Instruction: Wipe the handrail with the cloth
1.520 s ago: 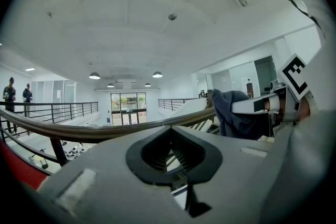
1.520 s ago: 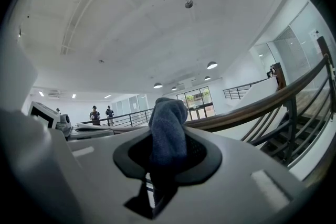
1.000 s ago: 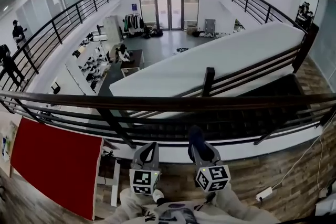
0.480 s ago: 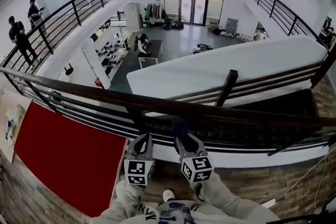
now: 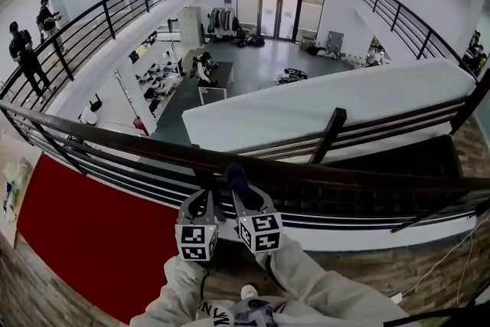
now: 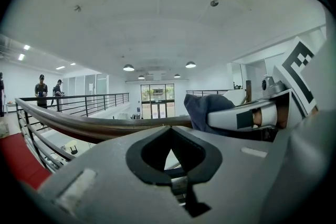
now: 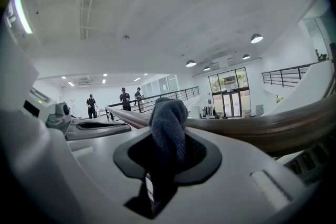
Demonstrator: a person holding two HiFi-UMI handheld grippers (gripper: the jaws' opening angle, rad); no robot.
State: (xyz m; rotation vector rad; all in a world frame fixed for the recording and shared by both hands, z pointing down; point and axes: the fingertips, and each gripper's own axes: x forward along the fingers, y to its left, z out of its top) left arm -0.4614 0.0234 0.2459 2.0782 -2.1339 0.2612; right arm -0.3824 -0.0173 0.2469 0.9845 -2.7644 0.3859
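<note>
The right tool point(image 5: 238, 192) pinches the dark blue cloth point(image 7: 169, 123) right at the brown handrail point(image 5: 344, 178). Press down and slide slowly along it. The left tool point(image 5: 200, 203), pressed together and empty, waits beside.

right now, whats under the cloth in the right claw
The dark handrail runs under the cloth, which the right claw pinches. The cloth covers that stretch of rail, so whether it presses on the wood cannot be seen.
</note>
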